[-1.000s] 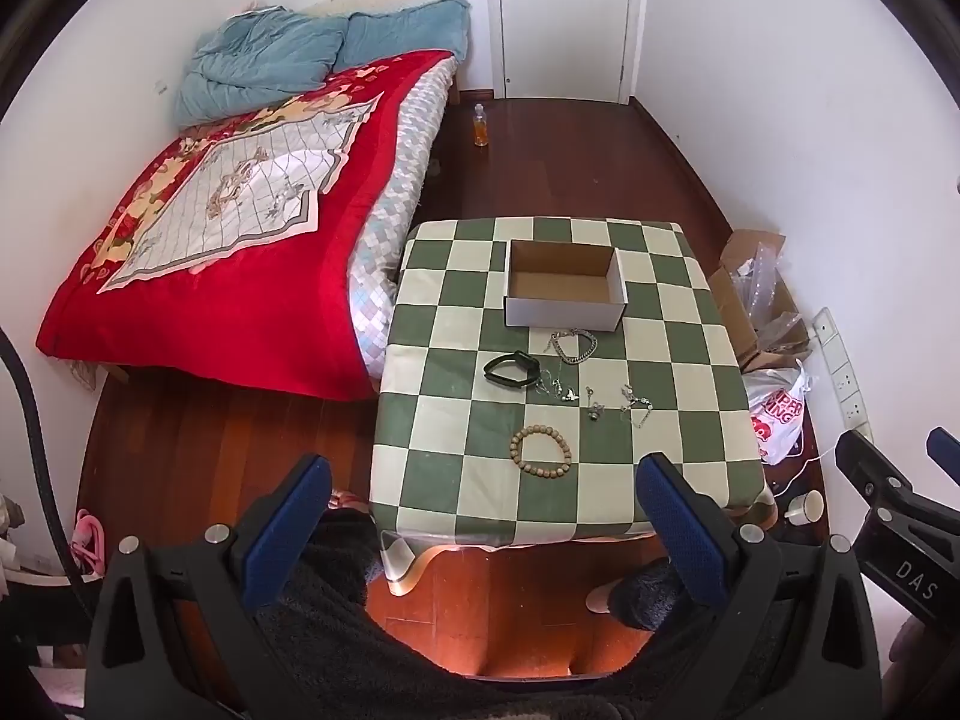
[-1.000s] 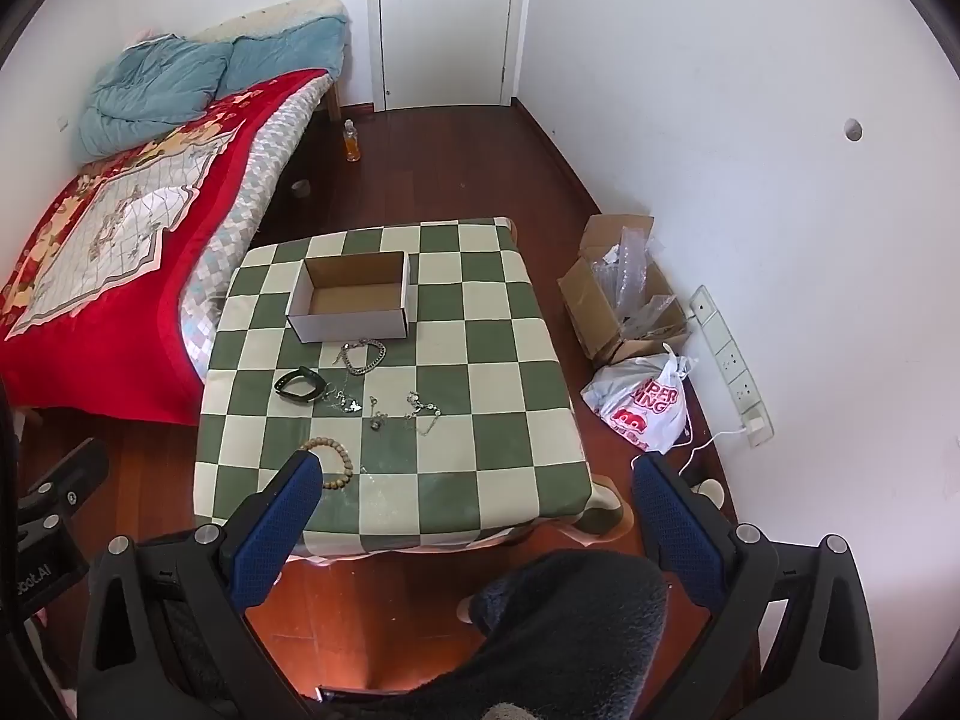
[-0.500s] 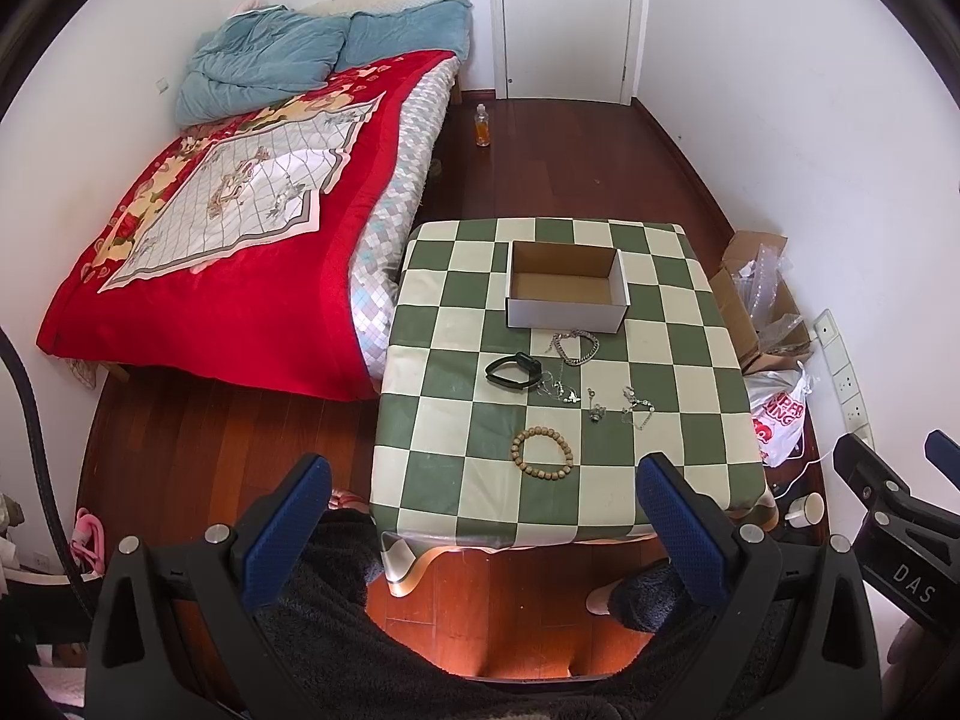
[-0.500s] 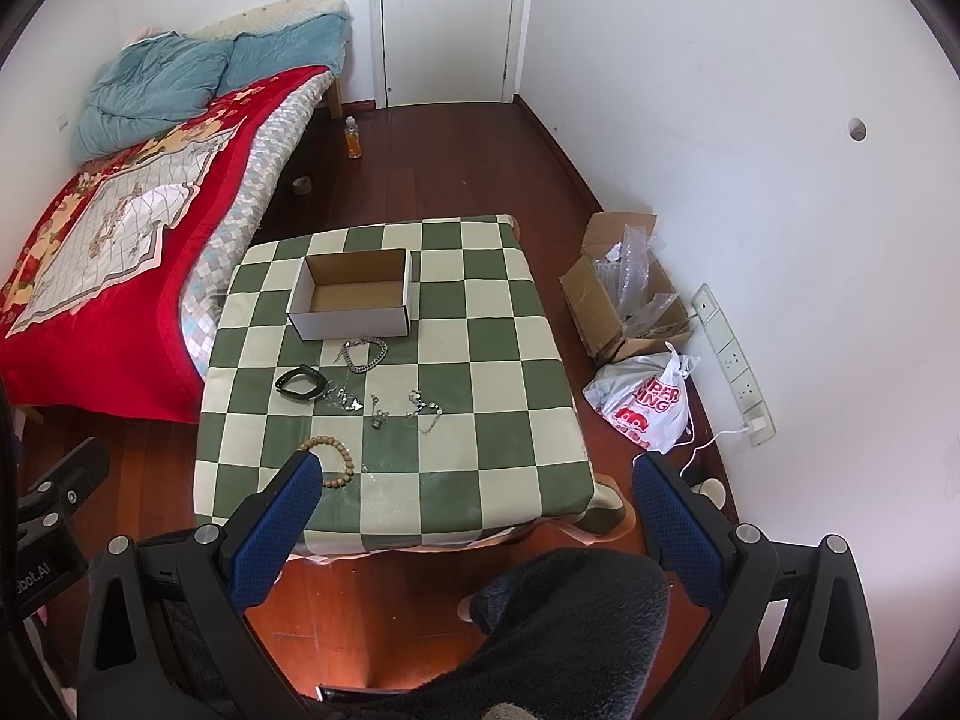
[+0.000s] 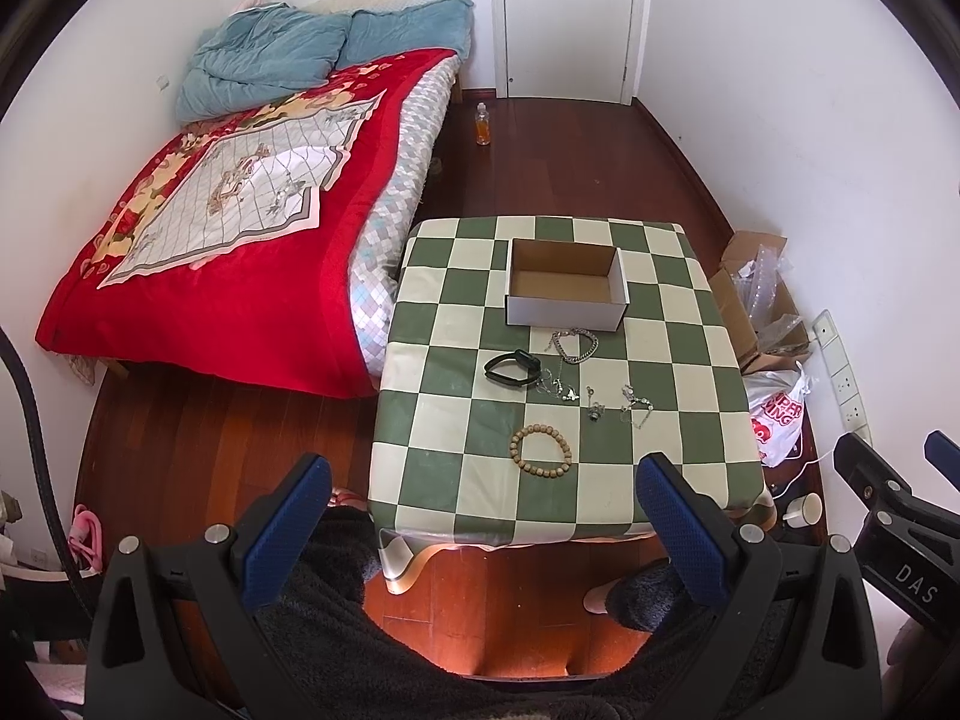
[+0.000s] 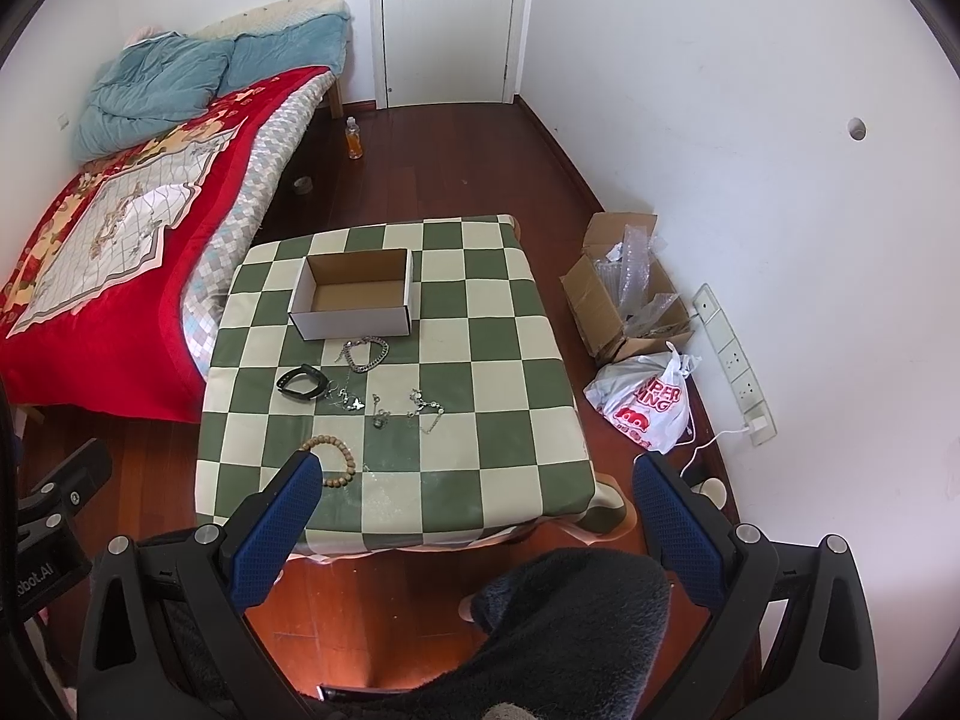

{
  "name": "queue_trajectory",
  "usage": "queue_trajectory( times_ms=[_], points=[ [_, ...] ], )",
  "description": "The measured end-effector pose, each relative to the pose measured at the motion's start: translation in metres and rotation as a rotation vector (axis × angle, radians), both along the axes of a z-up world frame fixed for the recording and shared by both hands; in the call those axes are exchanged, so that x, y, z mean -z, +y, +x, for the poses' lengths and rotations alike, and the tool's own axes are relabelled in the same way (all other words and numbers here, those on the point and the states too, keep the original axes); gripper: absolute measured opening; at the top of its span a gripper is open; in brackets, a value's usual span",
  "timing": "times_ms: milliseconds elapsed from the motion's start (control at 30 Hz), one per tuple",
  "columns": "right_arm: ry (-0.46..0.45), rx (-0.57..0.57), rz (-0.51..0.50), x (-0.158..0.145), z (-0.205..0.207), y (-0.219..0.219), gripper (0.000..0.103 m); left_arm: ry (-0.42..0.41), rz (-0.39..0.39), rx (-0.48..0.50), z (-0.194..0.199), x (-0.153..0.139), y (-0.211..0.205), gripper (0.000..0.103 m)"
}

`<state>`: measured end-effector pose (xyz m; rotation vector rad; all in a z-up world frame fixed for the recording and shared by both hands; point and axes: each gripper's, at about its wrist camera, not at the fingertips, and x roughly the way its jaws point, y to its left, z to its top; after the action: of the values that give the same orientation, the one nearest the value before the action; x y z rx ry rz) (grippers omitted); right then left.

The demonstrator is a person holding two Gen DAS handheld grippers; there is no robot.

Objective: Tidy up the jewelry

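Observation:
An open empty cardboard box (image 5: 564,294) (image 6: 354,300) stands at the back of a green-checked table (image 5: 690,360) (image 6: 510,360). In front of it lie a silver chain bracelet (image 5: 575,345) (image 6: 365,353), a black band (image 5: 511,369) (image 6: 302,383), small silver pendants and chains (image 5: 600,399) (image 6: 390,408) and a wooden bead bracelet (image 5: 540,452) (image 6: 336,461). My left gripper (image 5: 483,480) is open and empty, high above the table's near edge. My right gripper (image 6: 474,480) is open and empty too, at a similar height.
A bed with a red blanket (image 5: 210,252) (image 6: 102,252) stands left of the table. A cardboard box of plastic wrap (image 6: 630,294), a white shopping bag (image 6: 648,402) and a power strip (image 6: 732,360) lie by the right wall. A bottle (image 5: 483,126) stands near the door.

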<state>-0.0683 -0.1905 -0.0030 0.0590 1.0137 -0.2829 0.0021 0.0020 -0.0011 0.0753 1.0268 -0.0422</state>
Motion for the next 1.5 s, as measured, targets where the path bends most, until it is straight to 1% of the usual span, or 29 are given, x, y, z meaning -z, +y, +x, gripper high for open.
queue_trajectory(
  times_ms=[500, 533, 1267, 1500],
  points=[
    [-0.002, 0.002, 0.005, 0.002, 0.003, 0.004, 0.103, 0.001, -0.003, 0.001, 0.001, 0.002, -0.001, 0.103],
    [-0.002, 0.001, 0.005, -0.002, 0.003, 0.003, 0.103, 0.000, -0.002, 0.000, 0.001, 0.002, -0.001, 0.103],
    [-0.002, -0.003, 0.011, -0.004, 0.005, 0.001, 0.103, 0.002, -0.009, -0.001, 0.003, 0.000, -0.002, 0.103],
    [-0.010, -0.008, 0.010, -0.010, 0.006, 0.000, 0.103, 0.000, -0.010, -0.003, 0.004, -0.003, -0.002, 0.103]
  ],
)
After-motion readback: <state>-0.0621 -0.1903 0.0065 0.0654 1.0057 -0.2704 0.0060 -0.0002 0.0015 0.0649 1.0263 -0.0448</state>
